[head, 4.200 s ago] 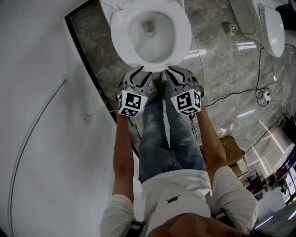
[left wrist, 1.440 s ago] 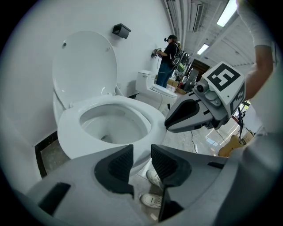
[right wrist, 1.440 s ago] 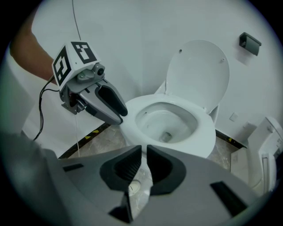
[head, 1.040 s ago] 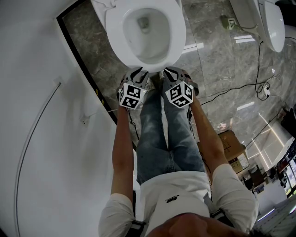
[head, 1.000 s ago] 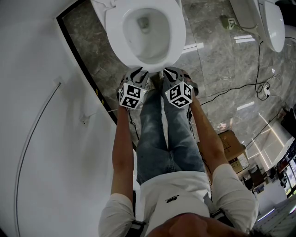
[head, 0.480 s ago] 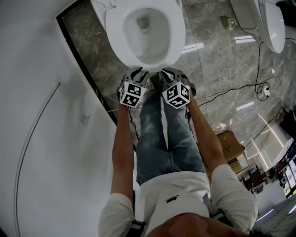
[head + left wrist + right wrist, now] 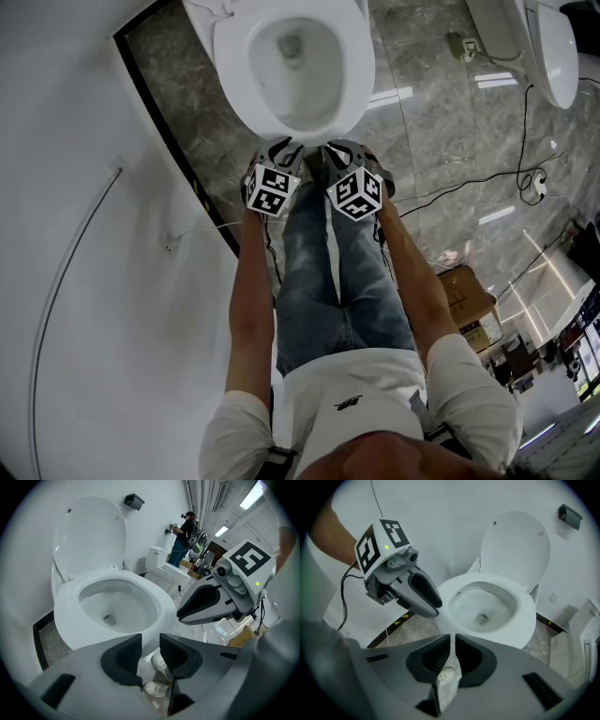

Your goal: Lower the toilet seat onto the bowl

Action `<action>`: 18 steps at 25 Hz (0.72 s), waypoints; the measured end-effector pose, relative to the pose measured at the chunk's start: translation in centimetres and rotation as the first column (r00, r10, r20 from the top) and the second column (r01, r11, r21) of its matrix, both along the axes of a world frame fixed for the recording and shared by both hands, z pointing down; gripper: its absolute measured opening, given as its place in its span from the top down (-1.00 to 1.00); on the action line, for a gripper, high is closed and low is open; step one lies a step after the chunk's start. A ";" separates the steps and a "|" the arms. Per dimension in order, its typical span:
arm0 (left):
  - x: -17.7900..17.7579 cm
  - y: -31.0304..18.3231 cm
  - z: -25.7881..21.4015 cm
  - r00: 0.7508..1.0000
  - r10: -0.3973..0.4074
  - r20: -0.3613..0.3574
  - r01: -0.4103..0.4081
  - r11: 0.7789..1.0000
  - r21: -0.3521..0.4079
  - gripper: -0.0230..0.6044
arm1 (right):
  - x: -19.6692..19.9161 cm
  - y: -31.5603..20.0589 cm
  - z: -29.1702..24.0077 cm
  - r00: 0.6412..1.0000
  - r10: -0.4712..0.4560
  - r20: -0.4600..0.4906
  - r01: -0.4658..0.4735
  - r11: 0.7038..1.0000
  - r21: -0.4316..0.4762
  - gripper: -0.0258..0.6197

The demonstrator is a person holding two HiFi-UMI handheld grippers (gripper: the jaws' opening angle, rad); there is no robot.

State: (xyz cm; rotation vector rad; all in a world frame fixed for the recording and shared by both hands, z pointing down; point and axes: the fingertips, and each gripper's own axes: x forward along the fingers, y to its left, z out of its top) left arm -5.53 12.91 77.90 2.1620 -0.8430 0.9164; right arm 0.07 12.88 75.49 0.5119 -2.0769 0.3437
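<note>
Before the toilet (image 7: 354, 80), lid (image 7: 89, 531) cut off in head view, seat (image 7: 161, 603) down, left gripper (image 7: 150, 644) open, right gripper (image 7: 453, 641) barely parted, both empty.

A grey marble-tile floor (image 7: 441, 112) fills the upper middle and right of the head view. A white toilet (image 7: 361, 75) stands on it at top centre, and a second toilet (image 7: 553, 56) stands in the upper right corner. A black cable (image 7: 523, 131) trails over the tiles at right, with a cardboard box (image 7: 466, 298) lower right. A black strip (image 7: 178, 150) edges the floor at left. White sneakers (image 7: 154, 688) stand just before the toilet.
</note>
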 end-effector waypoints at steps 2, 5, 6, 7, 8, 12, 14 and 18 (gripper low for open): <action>0.3 0.0 0.0 1.000 0.002 -0.005 -0.002 1.000 0.004 0.51 | 0.0 0.0 0.1 1.000 0.003 -0.001 -0.003 1.000 -0.003 0.76; 0.6 -0.3 -0.3 1.000 0.001 -0.012 -0.001 1.000 0.015 0.51 | 0.1 -0.1 0.1 1.000 0.003 -0.001 -0.003 1.000 -0.001 0.77; 0.7 -0.3 -0.4 1.000 0.001 -0.013 0.000 1.000 0.019 0.51 | 0.2 -0.1 0.1 1.000 0.004 -0.001 -0.004 1.000 -0.001 0.77; 0.7 -0.3 -0.6 1.000 -0.001 -0.013 0.001 1.000 0.021 0.51 | 0.3 0.0 0.0 1.000 0.004 -0.002 -0.004 1.000 0.000 0.77; 0.7 -0.4 -0.8 1.000 -0.003 -0.014 0.003 1.000 0.025 0.51 | 0.4 0.0 -0.1 1.000 0.005 -0.003 -0.005 1.000 0.000 0.77; 0.7 -0.6 -1.8 1.000 -0.016 -0.020 0.017 0.999 0.052 0.53 | 0.7 -0.2 -0.6 1.000 0.012 -0.001 -0.012 1.000 0.008 0.77; 0.6 -0.8 -2.4 0.999 -0.022 -0.023 0.024 0.998 0.065 0.54 | 0.9 -0.5 -1.1 1.000 0.021 0.005 -0.021 1.000 0.017 0.77; 0.4 -1.1 -3.6 0.999 -0.032 -0.025 0.034 0.996 0.085 0.56 | 1.0 -1.4 -2.6 0.999 0.042 0.027 -0.043 0.998 0.041 0.78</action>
